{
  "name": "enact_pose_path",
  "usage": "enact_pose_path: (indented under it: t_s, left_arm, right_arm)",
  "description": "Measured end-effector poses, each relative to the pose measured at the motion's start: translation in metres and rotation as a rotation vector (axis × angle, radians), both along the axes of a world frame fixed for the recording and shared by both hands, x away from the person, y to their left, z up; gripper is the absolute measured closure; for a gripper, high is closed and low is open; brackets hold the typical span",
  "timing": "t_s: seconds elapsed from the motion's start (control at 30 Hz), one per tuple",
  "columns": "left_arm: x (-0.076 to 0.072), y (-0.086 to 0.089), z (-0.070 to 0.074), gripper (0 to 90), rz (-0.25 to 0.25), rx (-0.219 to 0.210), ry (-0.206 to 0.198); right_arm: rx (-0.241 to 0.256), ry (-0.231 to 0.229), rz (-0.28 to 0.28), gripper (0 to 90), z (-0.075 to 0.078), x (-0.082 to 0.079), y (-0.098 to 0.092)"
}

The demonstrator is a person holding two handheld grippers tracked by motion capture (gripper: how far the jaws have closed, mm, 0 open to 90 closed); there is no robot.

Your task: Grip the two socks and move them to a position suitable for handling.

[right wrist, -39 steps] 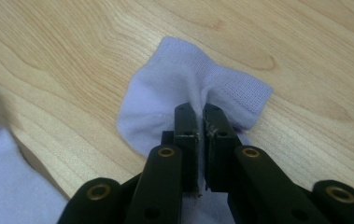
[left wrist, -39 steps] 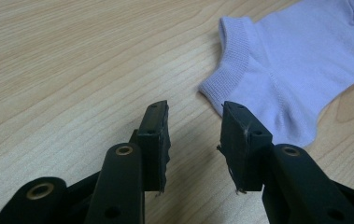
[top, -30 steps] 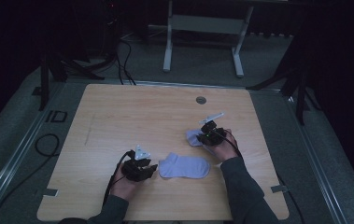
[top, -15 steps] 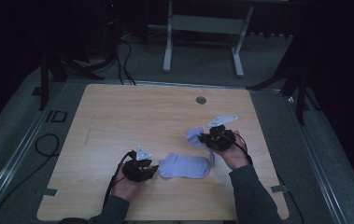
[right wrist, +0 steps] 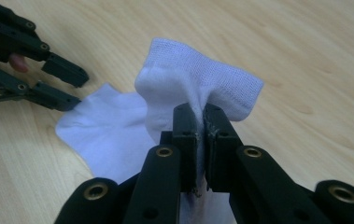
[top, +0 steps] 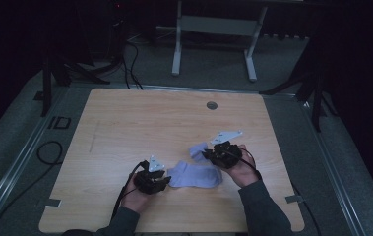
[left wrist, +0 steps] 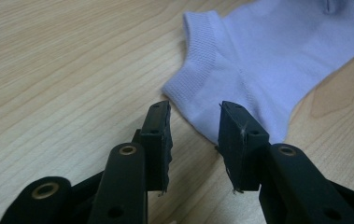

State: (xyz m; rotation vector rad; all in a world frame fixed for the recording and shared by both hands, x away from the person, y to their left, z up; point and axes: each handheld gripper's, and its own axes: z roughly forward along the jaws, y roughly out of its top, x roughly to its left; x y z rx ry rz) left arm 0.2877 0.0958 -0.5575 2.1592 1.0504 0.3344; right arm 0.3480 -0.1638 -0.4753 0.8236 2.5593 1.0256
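I keep my right gripper (right wrist: 200, 116) pinched on the sock (right wrist: 198, 79), perhaps for folding, while my left gripper (left wrist: 193, 126) waits half-open beside its cuff.

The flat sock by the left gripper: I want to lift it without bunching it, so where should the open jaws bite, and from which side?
Best guess: the ribbed cuff corner of the flat sock, approached low along the table from the left gripper side. That edge points straight at the open jaws and lies flat, so one jaw could slide under it.

the sock (left wrist: 268, 60) runs off the left gripper view's top edge, its toe end cut off.
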Motion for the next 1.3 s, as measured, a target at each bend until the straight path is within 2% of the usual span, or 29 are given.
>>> enact_pose_path:
  t_s: [0.1, 0.3, 0.73, 1.03, 1.3]
  left_arm:
    - [0.0, -0.001, -0.001, 64.8, -0.003, 0.0, 0.0]
    - [0.0, -0.002, -0.002, 69.1, -0.003, -0.002, -0.007]
    - [-0.001, -0.004, -0.002, 74.0, -0.009, 0.002, -0.014]
    - [-0.002, -0.005, -0.002, 75.3, -0.008, -0.001, -0.017]
    - [-0.002, -0.005, -0.002, 75.0, -0.012, 0.002, -0.015]
  right_arm:
    - [-0.002, 0.011, 0.01, 84.1, -0.005, 0.0, 0.006]
    - [0.007, 0.069, 0.057, 84.2, -0.021, 0.001, 0.02]
    - [0.014, 0.165, 0.166, 84.2, -0.041, -0.006, 0.039]
    - [0.042, 0.208, 0.191, 84.2, -0.047, -0.007, 0.047]
    - [0.018, 0.233, 0.18, 83.7, -0.061, -0.004, 0.054]
